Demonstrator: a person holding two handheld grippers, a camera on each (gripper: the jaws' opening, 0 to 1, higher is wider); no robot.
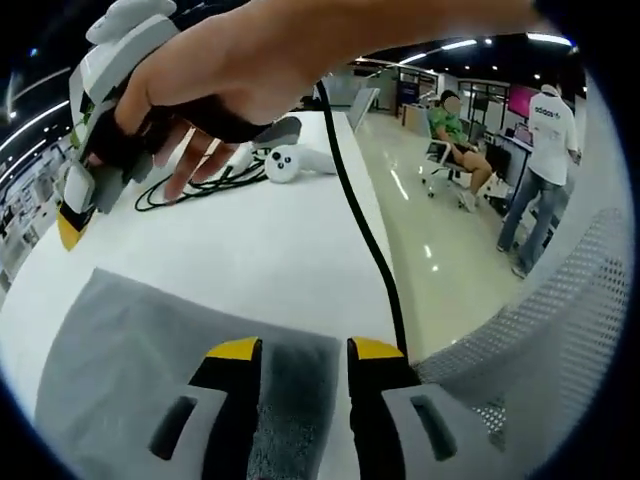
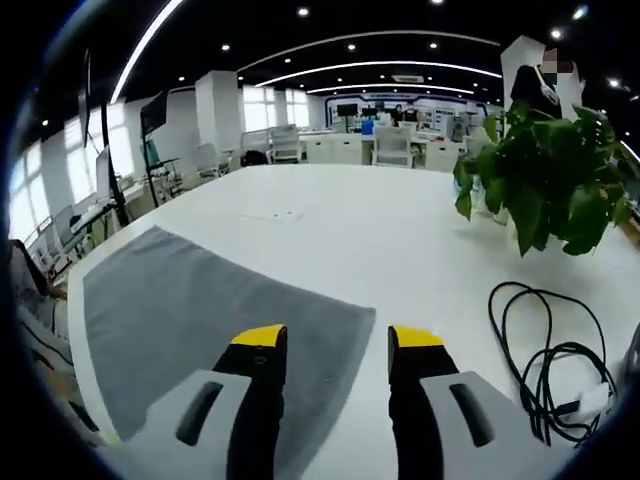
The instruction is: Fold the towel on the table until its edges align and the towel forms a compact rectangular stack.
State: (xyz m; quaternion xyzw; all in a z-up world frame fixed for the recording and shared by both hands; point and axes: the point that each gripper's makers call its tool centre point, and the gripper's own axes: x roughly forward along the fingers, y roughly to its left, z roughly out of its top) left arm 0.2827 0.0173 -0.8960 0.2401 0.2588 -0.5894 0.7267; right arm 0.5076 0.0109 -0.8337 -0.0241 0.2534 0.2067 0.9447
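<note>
Your towel lies spread flat in a single layer near the bench edge, so no fold is made yet. Your left gripper and right gripper both hang released over its border, grasping nothing.

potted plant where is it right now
In the right gripper view the potted plant stands on the white table at the upper right, just beyond the coiled black cable and well clear of the grey towel.
</note>
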